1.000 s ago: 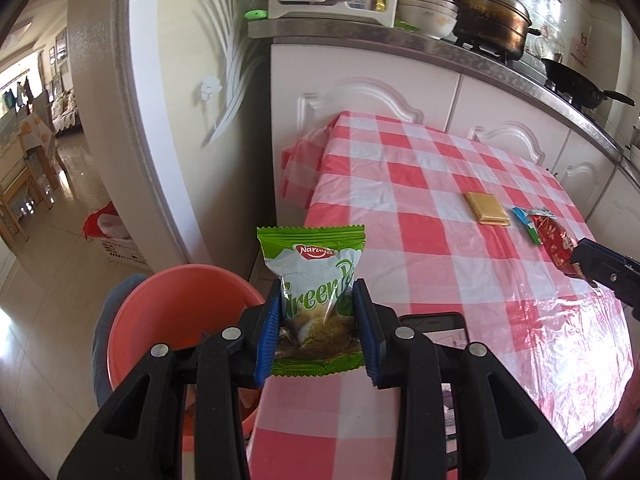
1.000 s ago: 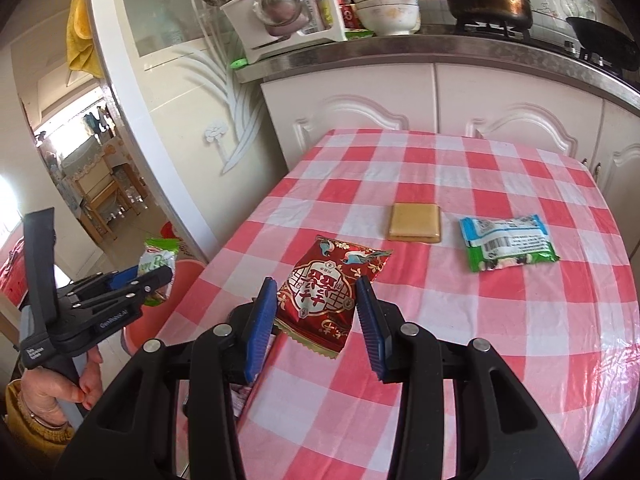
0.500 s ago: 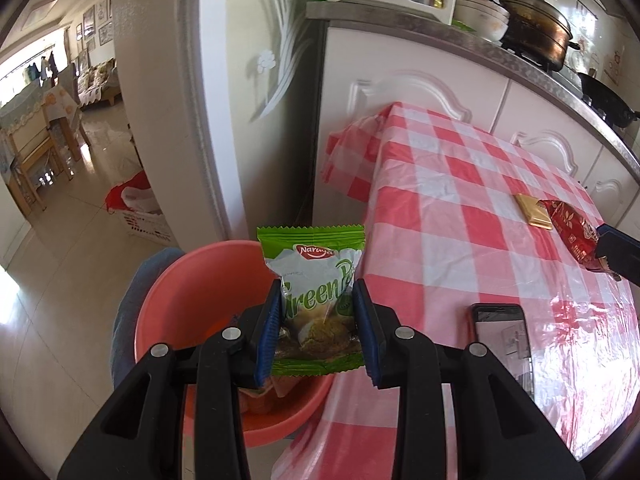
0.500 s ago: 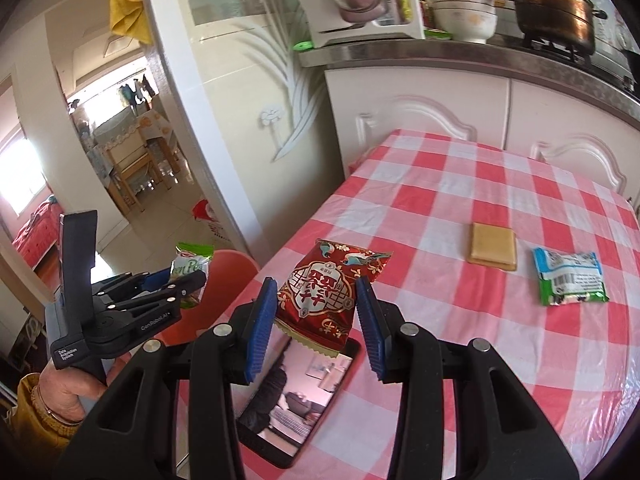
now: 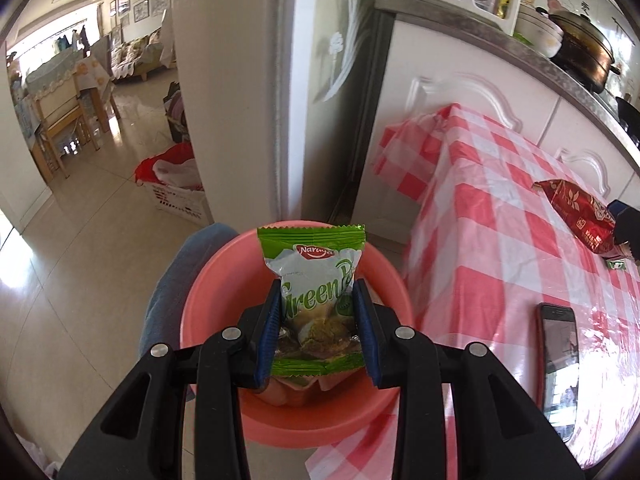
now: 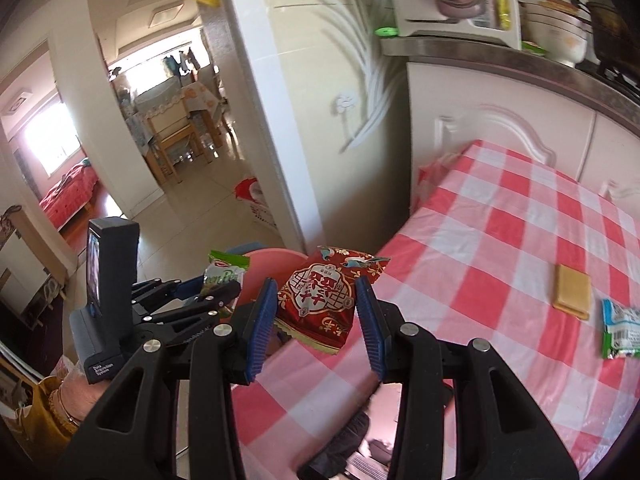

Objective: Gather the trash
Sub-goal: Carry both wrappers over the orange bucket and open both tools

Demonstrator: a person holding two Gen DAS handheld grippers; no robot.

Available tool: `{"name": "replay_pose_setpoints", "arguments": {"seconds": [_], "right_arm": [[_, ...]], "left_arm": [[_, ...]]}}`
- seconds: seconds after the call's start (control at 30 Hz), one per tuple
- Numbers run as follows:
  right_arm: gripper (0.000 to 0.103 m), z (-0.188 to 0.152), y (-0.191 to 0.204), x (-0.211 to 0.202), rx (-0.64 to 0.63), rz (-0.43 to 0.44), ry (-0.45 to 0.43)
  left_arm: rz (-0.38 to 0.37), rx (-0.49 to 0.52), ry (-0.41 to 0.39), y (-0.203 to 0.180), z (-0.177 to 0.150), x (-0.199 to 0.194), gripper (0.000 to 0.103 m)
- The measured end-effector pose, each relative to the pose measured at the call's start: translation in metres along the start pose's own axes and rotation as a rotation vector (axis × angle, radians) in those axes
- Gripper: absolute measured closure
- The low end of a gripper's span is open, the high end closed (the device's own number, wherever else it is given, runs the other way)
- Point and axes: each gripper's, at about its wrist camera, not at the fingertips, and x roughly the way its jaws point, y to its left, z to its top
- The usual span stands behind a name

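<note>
Green snack packet [image 5: 316, 280] pinched between blue pads [image 5: 269, 328] of left tool [image 5: 316, 324], hanging over the pink basin [image 5: 208, 280] that sits off the worktop's edge. Left wrist view alone looks down into the basin: some pinkish wrapper scrap at its bottom, partly hidden under the packet. It also shows a phone [image 5: 558, 368] lying on the checked worktop [image 5: 492, 248] at 4 o'clock, and the red packet at 3 o'clock with only a dark tip of the other tool beside it.

Right wrist view gives what that one misses: red snack packet [image 6: 320, 296] clamped in right tool [image 6: 318, 320], held above the worktop's near-left edge. Left tool shows whole at 9 o'clock with the hand [image 6: 86, 394] under it. Basin only a sliver of rim [image 6: 272, 258] behind the packets. Farther on the worktop at 3 o'clock: tan flat square [image 6: 572, 290], and just beside it a blue-green-white wrapper [image 6: 622, 332]; neither appears in the left view.
</note>
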Motion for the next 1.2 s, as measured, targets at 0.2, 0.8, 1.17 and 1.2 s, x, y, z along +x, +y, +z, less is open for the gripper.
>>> {"name": "replay_pose_setpoints", "arguments": {"seconds": [0.2,0.8,1.17,1.2], "right_arm": [[0.061,0.009,0.022,0.026,-0.039,0.049,0.041],[0.061,0.011,0.055,0.097,-0.087,0.132,0.202],[0.059,0.006,0.059,0.115,-0.068,0.158,0.257],[0.059,0.006,0.059,0.115,-0.061,0.163,0.256]], "left_arm": [[0.023,-0.031,0.018,0.017,-0.002,0.01,0.067],[0.064,-0.08,0.101,0.051,-0.018,0.045,0.067],[0.061,-0.086,0.144,0.052,-0.03,0.061,0.066],[0.061,-0.087,0.145,0.053,-0.03,0.062,0.066]]}}
